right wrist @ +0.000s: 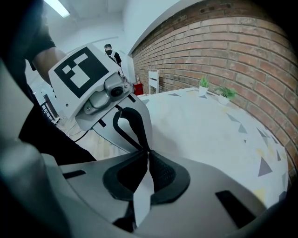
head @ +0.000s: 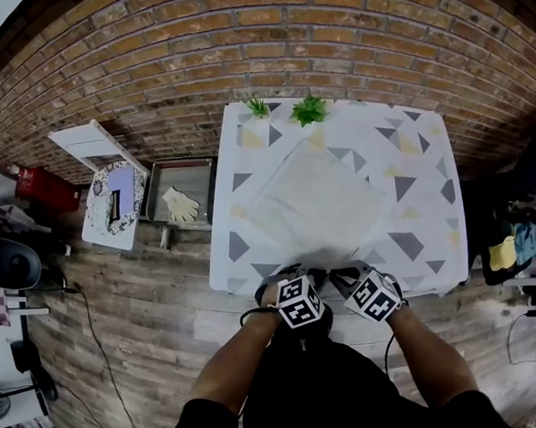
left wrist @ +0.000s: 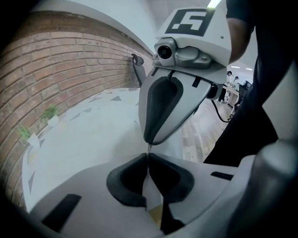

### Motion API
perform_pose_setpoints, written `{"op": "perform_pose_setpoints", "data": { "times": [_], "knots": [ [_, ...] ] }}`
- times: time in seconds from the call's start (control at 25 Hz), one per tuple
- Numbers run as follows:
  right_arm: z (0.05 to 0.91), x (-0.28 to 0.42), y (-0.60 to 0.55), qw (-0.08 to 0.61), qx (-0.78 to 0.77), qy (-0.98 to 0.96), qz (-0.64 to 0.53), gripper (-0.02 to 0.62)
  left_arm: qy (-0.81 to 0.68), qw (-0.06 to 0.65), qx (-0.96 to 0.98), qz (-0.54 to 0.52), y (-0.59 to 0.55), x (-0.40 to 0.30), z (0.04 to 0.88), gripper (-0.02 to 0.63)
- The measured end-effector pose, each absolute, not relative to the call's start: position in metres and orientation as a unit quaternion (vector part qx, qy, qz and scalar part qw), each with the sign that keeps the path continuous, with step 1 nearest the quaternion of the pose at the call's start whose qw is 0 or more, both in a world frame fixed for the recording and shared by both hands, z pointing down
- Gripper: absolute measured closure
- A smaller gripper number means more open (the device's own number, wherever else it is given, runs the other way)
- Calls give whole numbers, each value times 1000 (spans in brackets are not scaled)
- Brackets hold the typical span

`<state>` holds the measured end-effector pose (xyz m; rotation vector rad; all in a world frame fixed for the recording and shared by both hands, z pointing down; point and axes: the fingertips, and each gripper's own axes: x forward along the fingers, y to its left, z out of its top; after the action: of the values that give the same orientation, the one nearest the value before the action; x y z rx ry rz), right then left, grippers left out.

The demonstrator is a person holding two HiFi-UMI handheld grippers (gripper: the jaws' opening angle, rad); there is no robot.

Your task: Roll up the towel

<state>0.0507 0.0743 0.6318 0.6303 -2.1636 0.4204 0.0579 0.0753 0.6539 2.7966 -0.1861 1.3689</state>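
A pale towel (head: 318, 205) lies flat and cornerwise on the table (head: 434, 233), which has a white cloth with grey and yellow triangles. Both grippers sit close together at the towel's near corner, by the table's front edge. My left gripper (head: 294, 280) (left wrist: 148, 155) is shut, with a thin fold of the towel's (left wrist: 152, 195) edge pinched between its pads. My right gripper (head: 350, 276) (right wrist: 148, 153) is also shut on a strip of the towel (right wrist: 142, 195). Each gripper view shows the other gripper just beyond its own jaws.
Two small potted plants (head: 259, 107) (head: 309, 110) stand at the table's far edge, against the brick wall (head: 238, 46). Left of the table are a grey tray (head: 161, 184) holding gloves (head: 181, 204), a white stand (head: 93, 138) and a red object (head: 42, 186). Cables lie on the wooden floor.
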Motion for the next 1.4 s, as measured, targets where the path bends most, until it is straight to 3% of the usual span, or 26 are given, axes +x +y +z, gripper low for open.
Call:
{"op": "perform_pose_setpoints", "data": {
  "times": [0.32, 0.84, 1.08, 1.4],
  "knots": [
    [641, 52, 59, 429, 247, -853, 164, 580, -51, 45, 898, 434, 74, 58, 655, 578],
    [657, 52, 52, 444, 238, -844, 185, 580, -55, -44, 892, 446, 72, 62, 646, 569],
    [660, 56, 52, 429, 245, -844, 209, 578, -41, -49, 889, 454, 73, 61, 653, 569],
    [643, 62, 67, 429, 219, -860, 167, 499, -41, -4, 891, 453, 71, 62, 654, 574]
  ]
}}
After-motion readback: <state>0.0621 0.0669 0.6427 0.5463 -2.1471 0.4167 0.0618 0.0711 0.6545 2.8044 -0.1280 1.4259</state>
